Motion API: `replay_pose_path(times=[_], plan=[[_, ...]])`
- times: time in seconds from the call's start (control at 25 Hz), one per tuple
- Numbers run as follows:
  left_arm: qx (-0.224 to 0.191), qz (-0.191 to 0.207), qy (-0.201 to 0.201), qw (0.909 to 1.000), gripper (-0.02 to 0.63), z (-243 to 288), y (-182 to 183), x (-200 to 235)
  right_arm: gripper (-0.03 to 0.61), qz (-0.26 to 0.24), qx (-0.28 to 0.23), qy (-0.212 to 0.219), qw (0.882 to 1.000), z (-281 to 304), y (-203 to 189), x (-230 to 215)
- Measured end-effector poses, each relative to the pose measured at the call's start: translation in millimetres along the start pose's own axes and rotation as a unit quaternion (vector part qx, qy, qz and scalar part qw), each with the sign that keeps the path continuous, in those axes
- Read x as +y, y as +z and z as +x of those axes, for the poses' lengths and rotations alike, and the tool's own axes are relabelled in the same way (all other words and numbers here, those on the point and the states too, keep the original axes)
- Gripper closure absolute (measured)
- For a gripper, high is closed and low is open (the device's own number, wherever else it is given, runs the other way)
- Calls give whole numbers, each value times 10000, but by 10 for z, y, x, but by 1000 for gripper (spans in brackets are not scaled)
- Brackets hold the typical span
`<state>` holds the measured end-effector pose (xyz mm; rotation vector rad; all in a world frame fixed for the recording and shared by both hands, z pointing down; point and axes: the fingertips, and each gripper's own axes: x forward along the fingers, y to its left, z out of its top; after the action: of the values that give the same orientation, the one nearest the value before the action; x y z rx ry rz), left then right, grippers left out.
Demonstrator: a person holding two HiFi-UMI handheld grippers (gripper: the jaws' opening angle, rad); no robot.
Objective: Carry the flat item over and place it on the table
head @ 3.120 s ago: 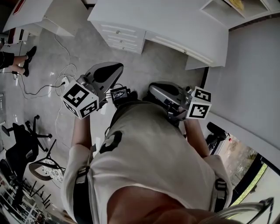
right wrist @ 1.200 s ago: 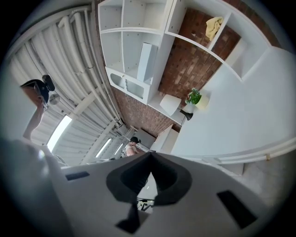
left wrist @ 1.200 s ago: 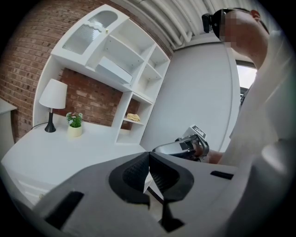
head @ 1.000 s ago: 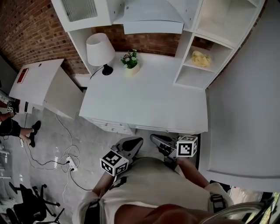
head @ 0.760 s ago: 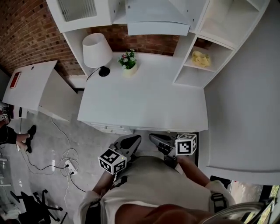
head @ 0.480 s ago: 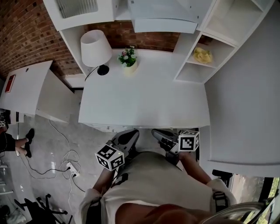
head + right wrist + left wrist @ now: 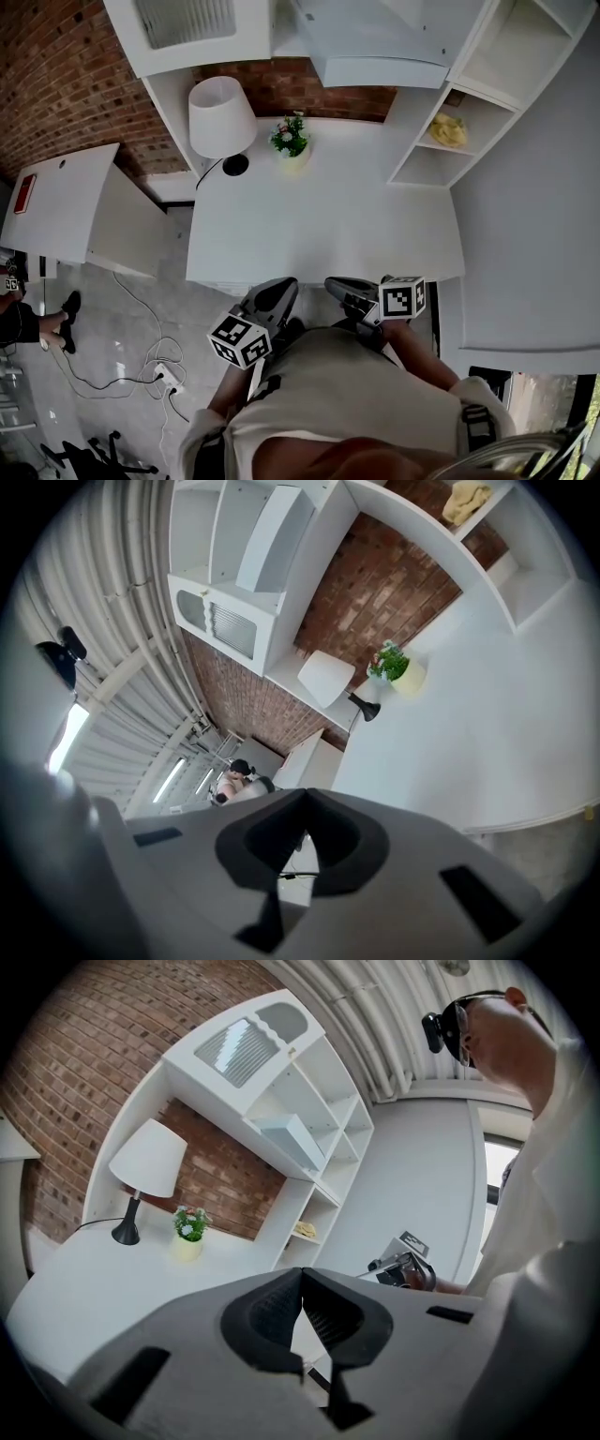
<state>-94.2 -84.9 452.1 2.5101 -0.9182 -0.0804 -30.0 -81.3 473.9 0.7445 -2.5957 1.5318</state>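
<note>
My left gripper [image 7: 281, 286] and right gripper [image 7: 334, 283] are held close to my chest, just short of the front edge of the white table [image 7: 319, 225]. Both are shut, jaw tips touching, with nothing between them, as the left gripper view [image 7: 302, 1275] and the right gripper view [image 7: 305, 795] show. A flat white slab [image 7: 292, 1138] leans on a shelf above the table, also seen in the right gripper view as a flat white slab [image 7: 267, 536]. It is far from both grippers.
On the table's back stand a white lamp [image 7: 222, 117] and a small potted plant [image 7: 291, 141]. A yellow thing [image 7: 448, 129] lies in a shelf cubby at right. A second white desk [image 7: 66, 202] is at left, with cables [image 7: 141, 356] on the floor.
The view has swung from the floor up to the table and shelves. Over the last second the table has drawn slightly nearer the grippers. Both grippers stay shut.
</note>
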Motion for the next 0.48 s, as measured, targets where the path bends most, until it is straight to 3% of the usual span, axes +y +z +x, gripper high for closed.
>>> replay_pose_path(times=[0.24, 0.48], plan=[[-75, -80, 199, 9997, 594, 44, 99, 129, 569, -124, 43, -47, 9999, 86, 172, -46], [-120, -46, 318, 9994, 594, 264, 166, 139, 569, -48, -253, 69, 9996, 50, 506, -200]])
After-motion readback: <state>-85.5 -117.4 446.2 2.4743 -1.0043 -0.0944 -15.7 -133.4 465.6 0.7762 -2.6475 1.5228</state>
